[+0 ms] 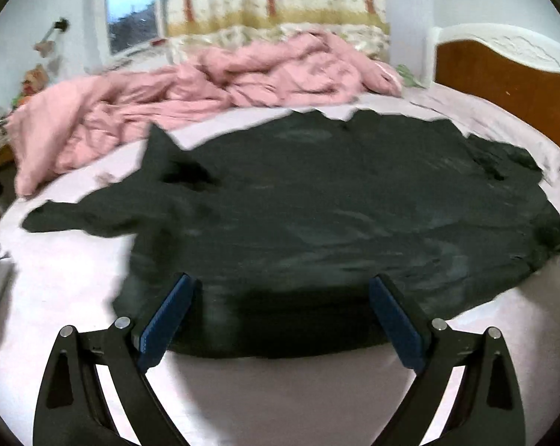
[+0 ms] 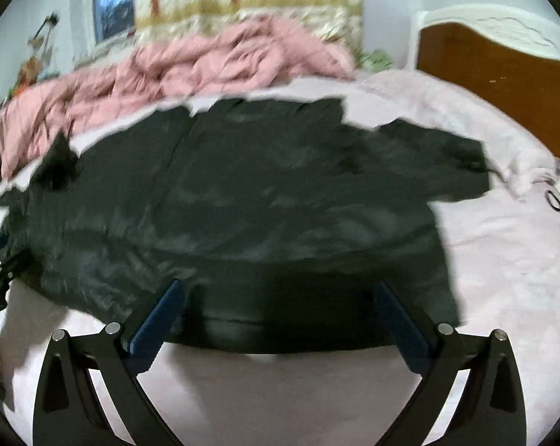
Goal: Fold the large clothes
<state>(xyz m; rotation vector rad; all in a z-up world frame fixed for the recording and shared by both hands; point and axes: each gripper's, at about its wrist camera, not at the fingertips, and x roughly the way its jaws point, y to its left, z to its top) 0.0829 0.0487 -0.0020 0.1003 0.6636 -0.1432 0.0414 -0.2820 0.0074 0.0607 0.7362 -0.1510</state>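
Both left gripper [image 1: 280, 316] and right gripper [image 2: 280, 319] gape, empty, over jacket [image 1: 317, 204] hem at frame bottom; pinch both layers evenly.

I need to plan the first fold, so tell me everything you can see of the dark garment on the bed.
The dark garment is a large black or very dark green top of thin, slightly shiny-looking cloth, spread nearly flat and lightly wrinkled on the pale pink sheet. Its short sleeves stretch out to either side, and its straight hem lies nearest both cameras. The far edge stops short of the crumpled pink duvet. The open left gripper and open right gripper frame the hem; contact cannot be told.
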